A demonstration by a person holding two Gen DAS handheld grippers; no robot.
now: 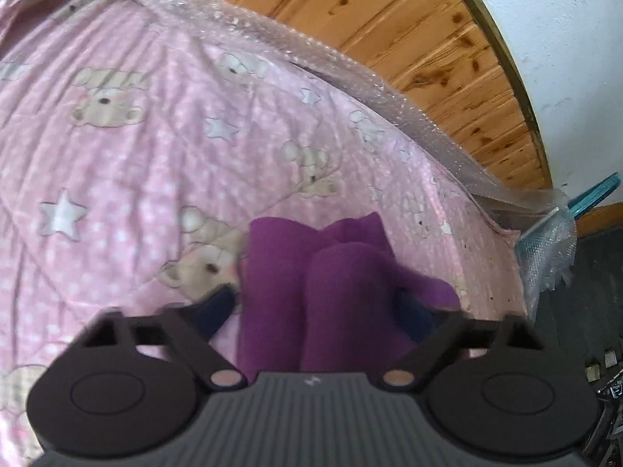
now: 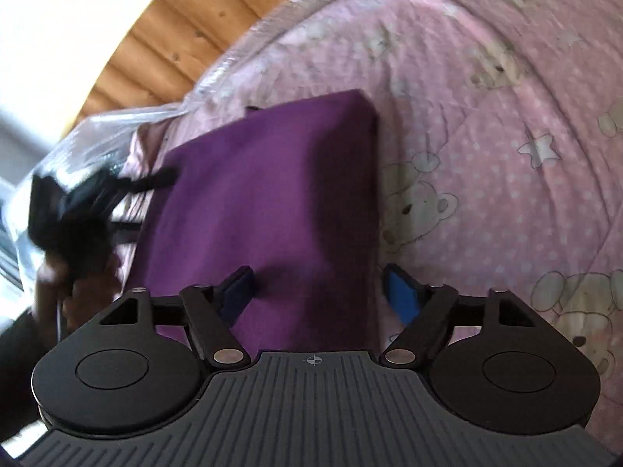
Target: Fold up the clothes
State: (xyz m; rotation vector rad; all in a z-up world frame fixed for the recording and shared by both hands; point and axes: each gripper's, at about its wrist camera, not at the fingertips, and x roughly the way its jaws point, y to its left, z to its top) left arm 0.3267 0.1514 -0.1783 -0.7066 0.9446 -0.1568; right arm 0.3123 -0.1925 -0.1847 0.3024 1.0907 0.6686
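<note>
A purple garment lies folded in a rough rectangle on a pink quilt printed with bears and stars. My right gripper hovers open over its near edge, one blue pad past the garment's right side. In the left wrist view a raised bunch of the purple garment fills the wide gap of my left gripper, whose fingers stand spread apart on either side of it. From the right wrist view the left gripper appears blurred at the garment's left edge, held by a hand.
Clear bubble wrap runs along the far edge of the quilt. Behind it stands a wooden panel wall and a white wall. A teal object sticks out at the bed's right corner, above dark floor.
</note>
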